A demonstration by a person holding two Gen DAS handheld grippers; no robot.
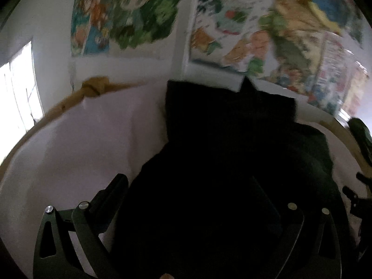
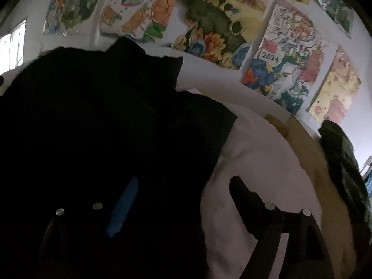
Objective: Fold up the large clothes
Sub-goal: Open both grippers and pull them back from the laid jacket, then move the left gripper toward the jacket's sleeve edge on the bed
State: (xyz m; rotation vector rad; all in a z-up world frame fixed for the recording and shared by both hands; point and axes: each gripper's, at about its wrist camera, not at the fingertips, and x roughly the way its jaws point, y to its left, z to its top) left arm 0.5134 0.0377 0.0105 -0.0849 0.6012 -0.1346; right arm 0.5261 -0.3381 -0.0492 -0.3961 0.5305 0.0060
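Observation:
A large black garment lies on a white sheet-covered surface, bunched, its far edge near the wall. My left gripper is open, with the left finger over the sheet and the right one lost against the dark cloth; the garment's near edge lies between them. In the right wrist view the same garment fills the left half. My right gripper is open, its left blue-padded finger over the cloth and its right finger over the sheet.
A wall with colourful posters stands just behind the surface. A tan cloth runs along the far left edge. A dark green garment lies at the right edge. A bright window is at the left.

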